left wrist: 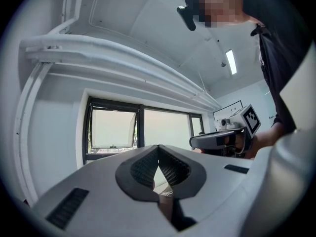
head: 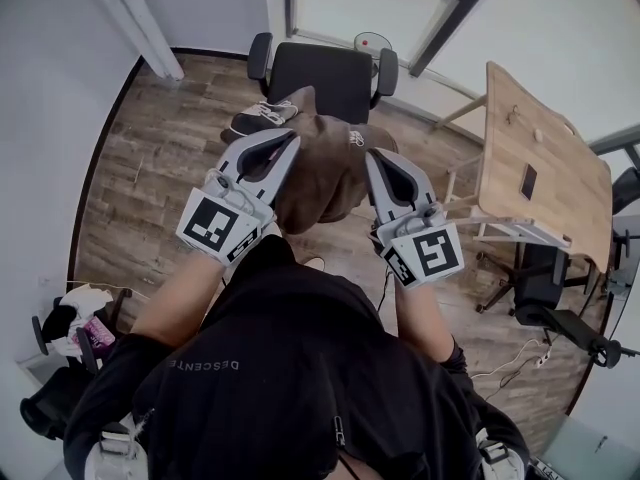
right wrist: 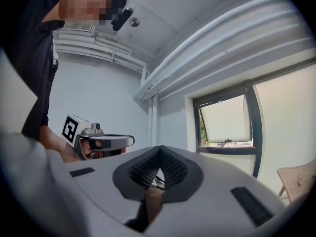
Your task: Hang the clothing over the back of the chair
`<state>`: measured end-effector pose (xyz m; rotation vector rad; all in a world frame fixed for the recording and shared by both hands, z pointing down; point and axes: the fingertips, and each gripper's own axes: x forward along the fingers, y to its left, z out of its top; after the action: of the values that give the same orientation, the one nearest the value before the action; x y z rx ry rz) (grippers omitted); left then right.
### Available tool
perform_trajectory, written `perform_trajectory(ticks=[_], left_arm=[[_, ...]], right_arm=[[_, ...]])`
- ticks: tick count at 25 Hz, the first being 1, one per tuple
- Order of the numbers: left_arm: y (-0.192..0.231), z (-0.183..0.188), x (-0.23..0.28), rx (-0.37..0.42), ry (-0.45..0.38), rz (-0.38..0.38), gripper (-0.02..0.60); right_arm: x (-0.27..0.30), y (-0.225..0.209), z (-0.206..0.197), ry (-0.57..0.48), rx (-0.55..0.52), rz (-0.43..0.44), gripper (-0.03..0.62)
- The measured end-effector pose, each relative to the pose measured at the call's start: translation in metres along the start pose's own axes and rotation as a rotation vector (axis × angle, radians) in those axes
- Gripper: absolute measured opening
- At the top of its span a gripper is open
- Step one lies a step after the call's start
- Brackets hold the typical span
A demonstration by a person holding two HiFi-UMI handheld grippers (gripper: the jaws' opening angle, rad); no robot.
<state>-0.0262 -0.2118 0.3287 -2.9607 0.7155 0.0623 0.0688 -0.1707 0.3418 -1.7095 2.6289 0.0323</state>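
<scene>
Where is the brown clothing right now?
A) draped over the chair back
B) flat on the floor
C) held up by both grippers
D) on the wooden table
C: the brown clothing hangs pinched between the left gripper and the right gripper, in front of the black chair, not over its back.

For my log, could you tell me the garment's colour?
Brown garment, best seen in the head view.

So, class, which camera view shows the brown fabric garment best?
The head view: the brown fabric garment shows nearly whole, hanging before the black office chair. Each gripper view shows only a brown sliver between its shut jaws.
</scene>
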Motion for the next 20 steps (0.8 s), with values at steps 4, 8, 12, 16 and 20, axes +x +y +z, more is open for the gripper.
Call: perform_trajectory(ticks=[4,8,12,16,20], left_arm=[[-0.004,-0.004,0.0,-0.007,0.013,-0.009,0.018],[-0.008,-0.006,-0.002,-0.007,0.019,-0.016,0.018],[-0.009,-0.008,-0.006,-0.007,0.027,-0.016,0.018],[-0.012,-0.011,-0.008,-0.01,0.033,-0.012,0.018],[-0.013,-0.012,-0.012,-0.009,0.03,-0.008,0.018]], right_arm=[[-0.004,0.001,-0.003,0.015,-0.01,-0.013,0.005],[-0.009,0.0,-0.006,0.018,-0.006,-0.023,0.005],[-0.011,0.003,-0.007,0.016,-0.002,-0.023,0.005],[-0.014,0.005,-0.009,0.016,0.002,-0.025,0.005],[-0.017,0.005,-0.012,0.017,0.005,-0.033,0.005]])
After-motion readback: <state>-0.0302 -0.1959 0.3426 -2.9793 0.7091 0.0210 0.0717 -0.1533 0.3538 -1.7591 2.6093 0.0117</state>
